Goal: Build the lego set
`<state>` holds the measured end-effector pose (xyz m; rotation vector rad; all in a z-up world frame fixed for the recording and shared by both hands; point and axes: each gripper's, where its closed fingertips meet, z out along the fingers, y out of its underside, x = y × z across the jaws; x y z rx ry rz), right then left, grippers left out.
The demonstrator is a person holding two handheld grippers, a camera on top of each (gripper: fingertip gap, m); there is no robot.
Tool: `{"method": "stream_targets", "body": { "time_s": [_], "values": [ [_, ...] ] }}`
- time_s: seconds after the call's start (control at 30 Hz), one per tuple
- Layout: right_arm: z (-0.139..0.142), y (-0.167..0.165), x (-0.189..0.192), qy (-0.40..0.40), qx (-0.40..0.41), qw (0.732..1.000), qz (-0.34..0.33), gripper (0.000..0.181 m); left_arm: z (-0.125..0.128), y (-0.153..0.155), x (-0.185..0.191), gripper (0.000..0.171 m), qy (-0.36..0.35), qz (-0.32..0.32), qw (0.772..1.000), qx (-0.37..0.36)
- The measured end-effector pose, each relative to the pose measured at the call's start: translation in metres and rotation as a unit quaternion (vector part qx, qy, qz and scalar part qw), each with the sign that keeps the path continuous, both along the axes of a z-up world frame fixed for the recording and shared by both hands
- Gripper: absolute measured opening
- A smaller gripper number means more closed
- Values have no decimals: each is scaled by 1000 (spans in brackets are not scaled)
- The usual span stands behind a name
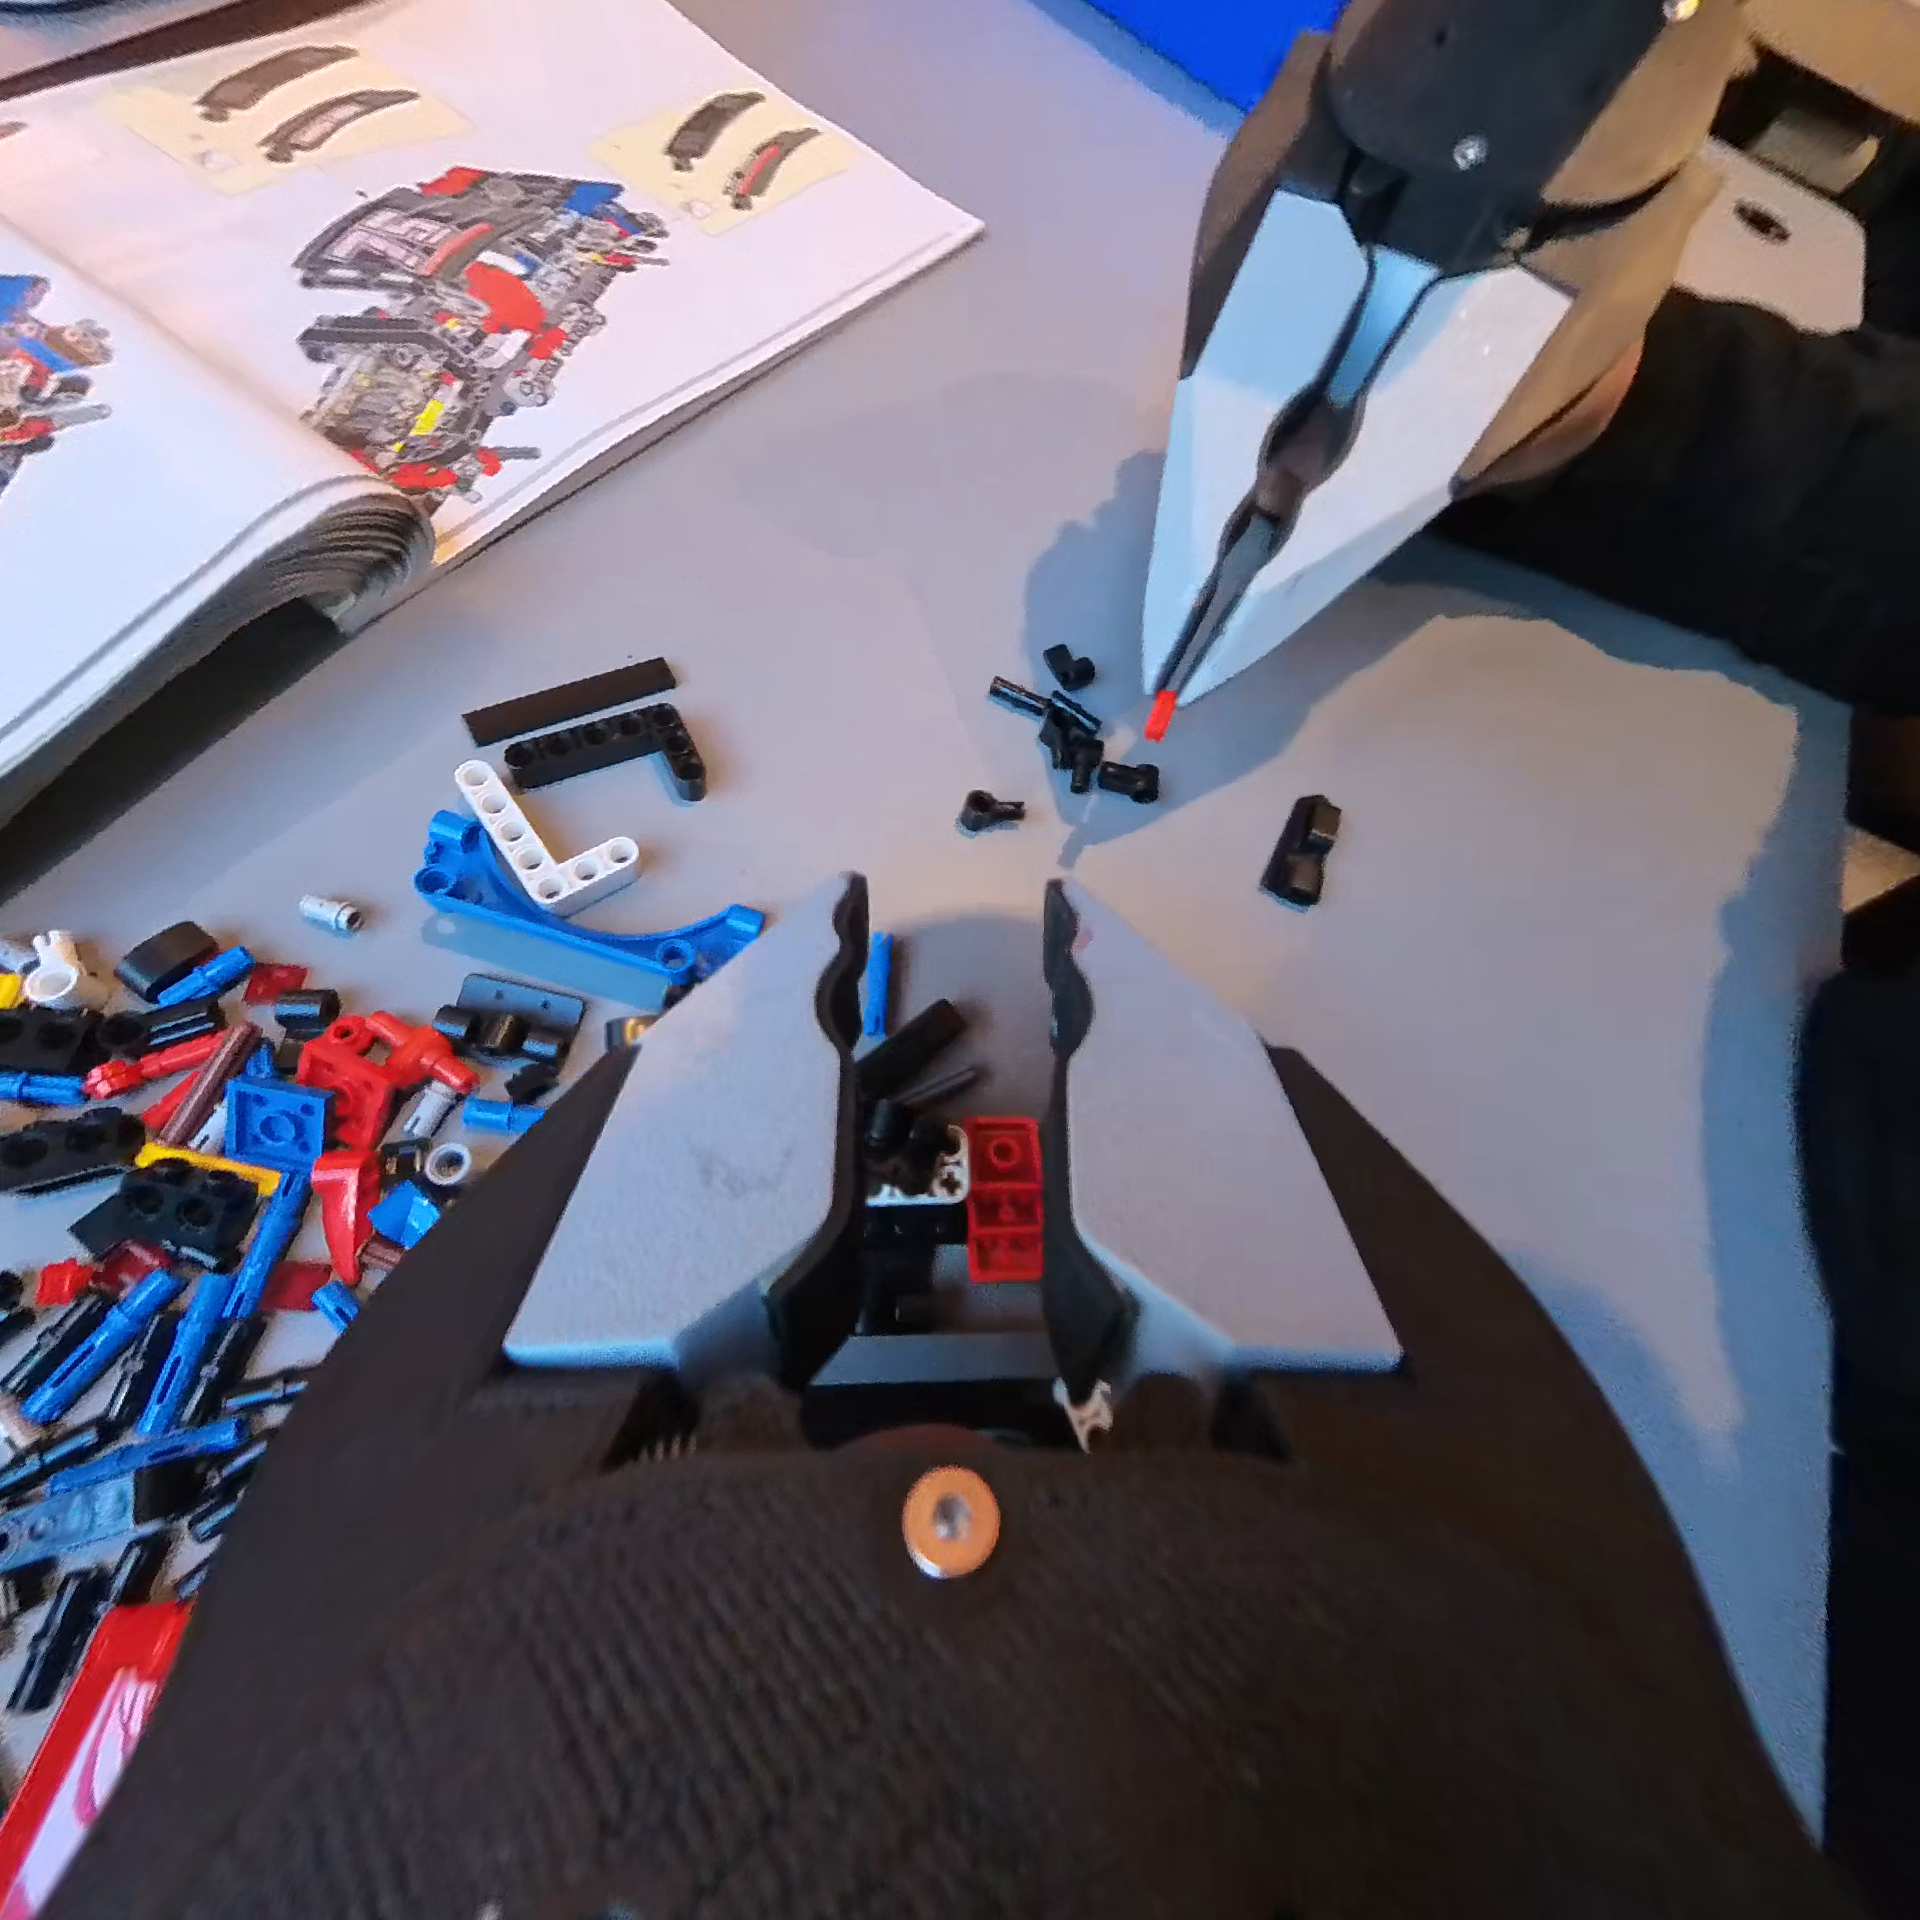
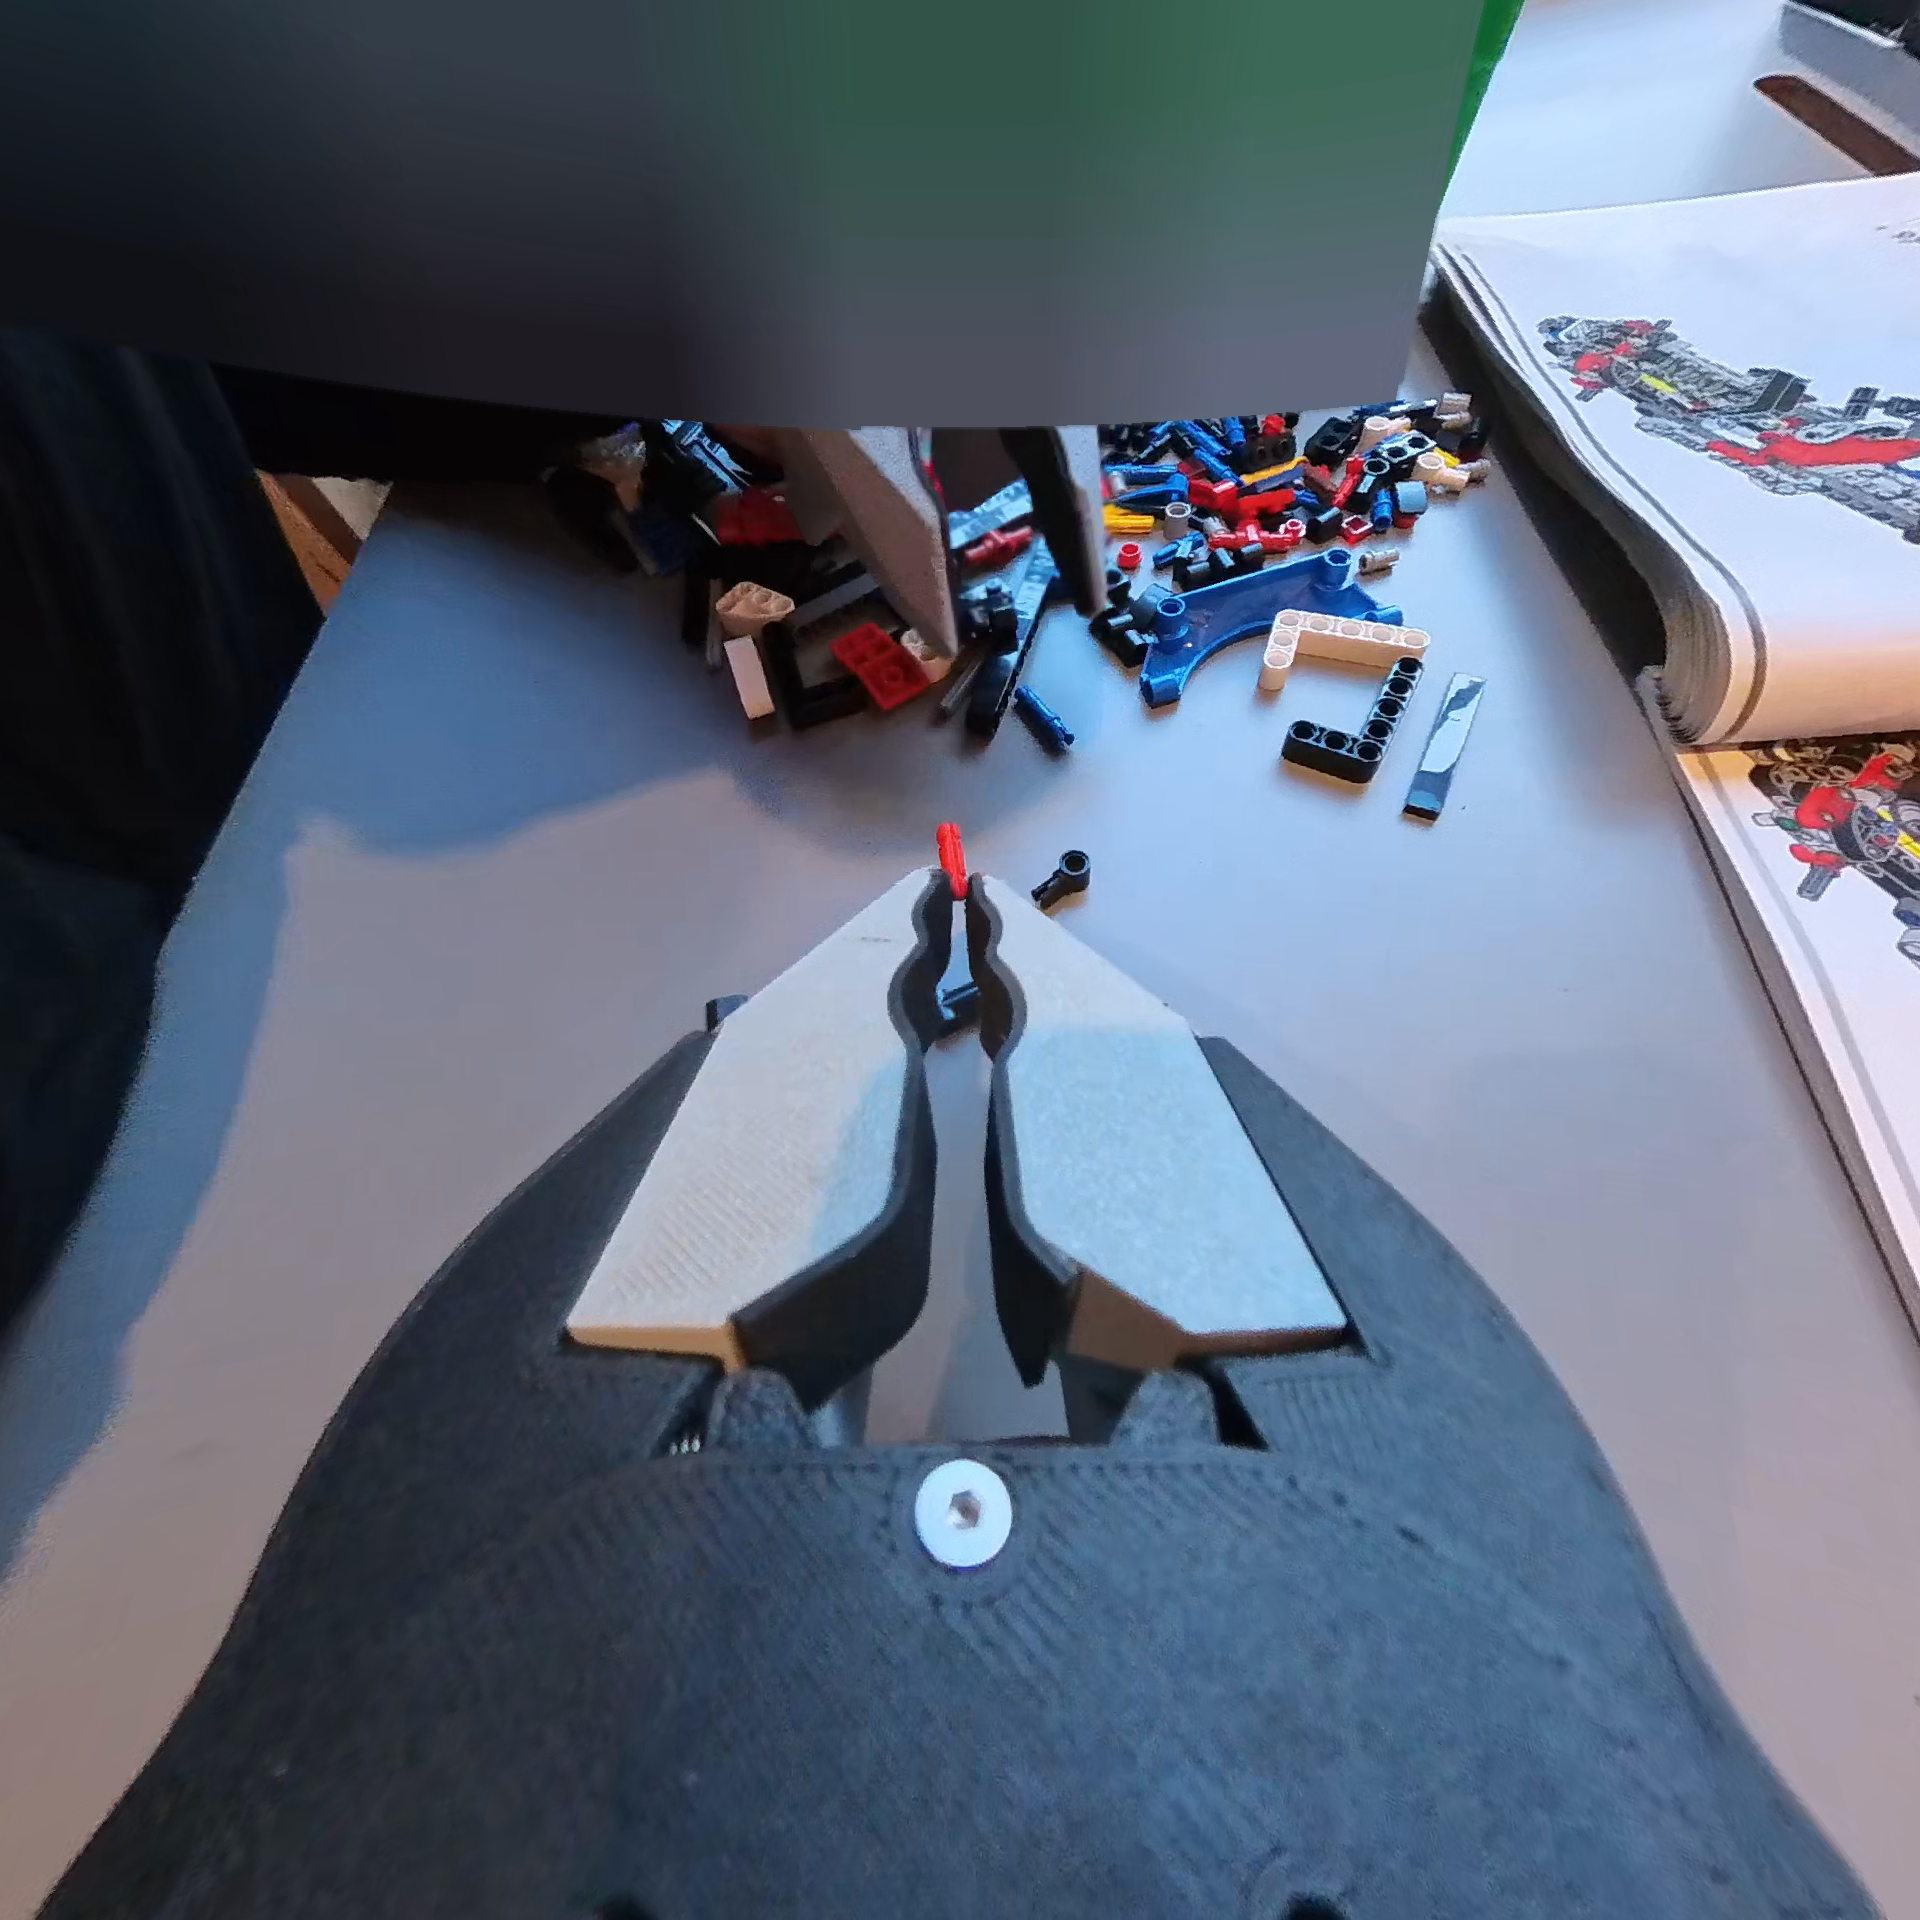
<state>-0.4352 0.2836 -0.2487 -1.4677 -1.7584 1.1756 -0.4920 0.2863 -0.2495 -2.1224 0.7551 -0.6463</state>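
Lego parts lie loose on the grey tabletop point(image 1: 727, 582); we log each view in turn.

Left wrist view: our left gripper point(image 1: 954, 894) hangs with its jaws set wide, nothing between the tips. Under it sits a small black-and-red brick assembly point(image 1: 971, 1195). A heap of mixed blue, red and black plastic pieces point(image 1: 177, 1143) fills the lower left. Nearby lie a blue curved arch piece point(image 1: 582, 925), a white L-shaped holed beam point(image 1: 540, 842) resting on it, a black L-shaped holed beam point(image 1: 613, 743) and a flat black strip point(image 1: 568, 700). The open instruction booklet point(image 1: 416, 260) lies at upper left. Farther off, our right gripper point(image 1: 1169, 694) pinches a small red pin point(image 1: 1161, 713) just above a cluster of small black connectors point(image 1: 1075, 727).

Right wrist view: the right gripper point(image 2: 958, 883) is closed down on the red pin point(image 2: 950, 854), which sticks out past the tips. One black connector point(image 2: 1065, 875) lies just beside them. Beyond, the left gripper point(image 2: 1013, 623) stands over the assembly point(image 2: 842, 655), jaws apart. The booklet point(image 2: 1714, 436) is at right.
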Motion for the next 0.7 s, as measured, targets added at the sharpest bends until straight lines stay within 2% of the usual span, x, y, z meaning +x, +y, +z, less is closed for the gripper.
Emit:
{"method": "stream_targets", "body": {
  "time_s": [0.47, 0.7],
  "values": [
    [-5, -25, -3, -29, 2, 999, 34, 0, -9, -30, 36, 26, 54, -100, 993, 21],
    [-5, -34, -6, -35, 0, 998, 47, 0, -17, -36, 48, 21, 86, -123, 988, 34]
  ]
}}
